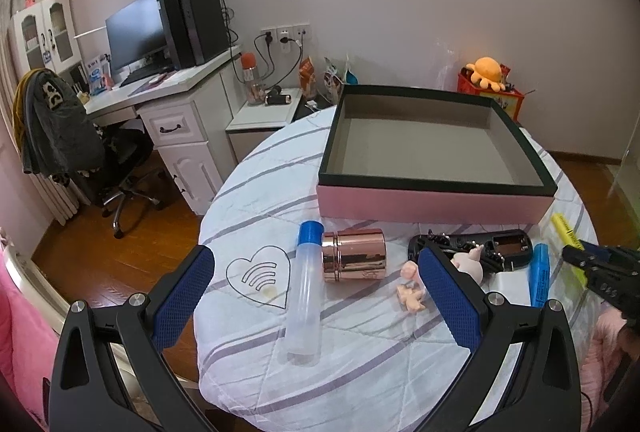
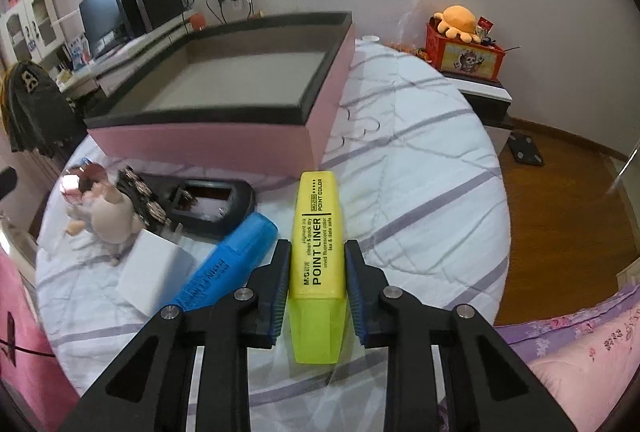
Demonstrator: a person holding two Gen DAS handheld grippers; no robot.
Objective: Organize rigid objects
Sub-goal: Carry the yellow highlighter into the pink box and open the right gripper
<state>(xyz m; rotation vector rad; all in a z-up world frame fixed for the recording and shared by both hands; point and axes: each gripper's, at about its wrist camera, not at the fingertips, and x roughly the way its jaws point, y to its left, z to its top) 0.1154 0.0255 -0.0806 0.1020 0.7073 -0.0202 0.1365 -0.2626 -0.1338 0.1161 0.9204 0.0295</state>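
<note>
My right gripper (image 2: 317,246) is shut on a yellow highlighter (image 2: 318,232), its blue pads pressed on both sides of the barrel just above the quilted tabletop. A blue highlighter (image 2: 228,264) lies to its left, beside a white block (image 2: 152,272). The pink box (image 1: 436,202) with a dark rim stands empty behind. My left gripper (image 1: 316,256) is open wide above a clear tube with a blue cap (image 1: 306,292) and a rose-gold jar (image 1: 356,256), touching neither. A black remote (image 1: 508,248), a pig figure (image 1: 468,264) and a small pink figurine (image 1: 410,292) lie to the right.
The round table (image 1: 248,200) drops off to wooden floor on the left and near side. A white desk (image 1: 172,112) with a monitor and an office chair (image 1: 120,168) stand at the left. A red box with an orange plush (image 1: 488,80) sits behind.
</note>
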